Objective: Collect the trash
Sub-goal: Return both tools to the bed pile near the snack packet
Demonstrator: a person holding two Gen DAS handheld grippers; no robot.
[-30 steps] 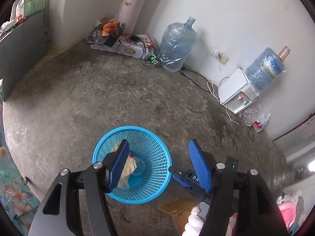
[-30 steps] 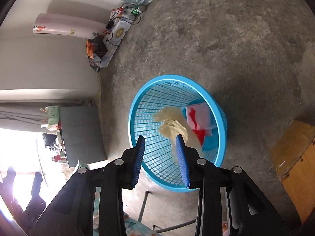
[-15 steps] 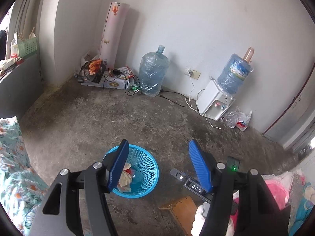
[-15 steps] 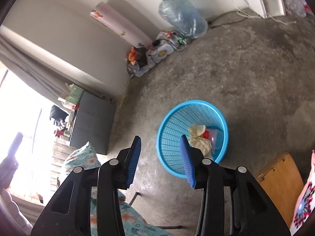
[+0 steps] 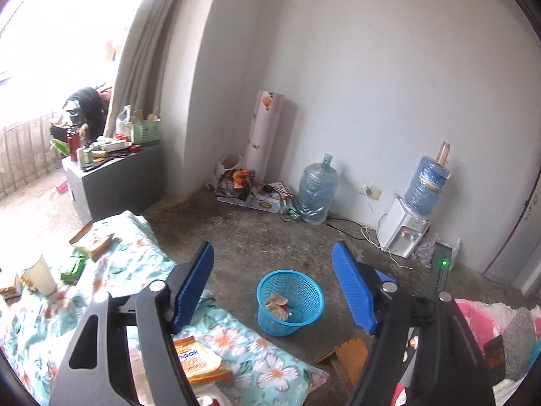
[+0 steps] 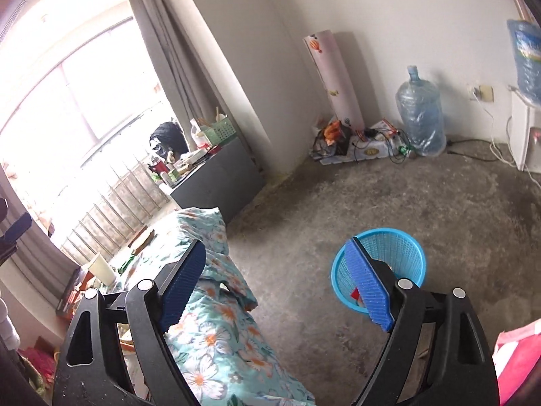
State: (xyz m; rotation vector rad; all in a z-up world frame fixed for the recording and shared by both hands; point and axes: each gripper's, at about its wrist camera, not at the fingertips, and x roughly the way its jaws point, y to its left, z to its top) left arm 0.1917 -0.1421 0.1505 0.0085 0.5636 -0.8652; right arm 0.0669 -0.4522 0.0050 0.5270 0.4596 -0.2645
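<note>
Both tools are opening, nothing between the jaws: left tool (image 5: 272, 289), right tool (image 6: 275, 286). Blue basket (image 5: 304, 286) is sitting on the floor (image 5: 257, 237) holding crumpled trash (image 5: 276, 304).

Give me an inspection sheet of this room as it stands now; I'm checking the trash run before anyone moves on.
Surface: floral bedcover beside bare concrete floor.
Job's things: blue basket upright on floor, crumpled trash inside; snack packet and white cup lie on the bedcover.
Clutter: bags and boxes at the wall; loaded grey cabinet.
Grippers: left gripper and right gripper opening, nothing between the fingers.
Cables: tangle by the water jug; cord from the dispenser to the wall socket.
Surroundings: curtain, bright window.
</note>
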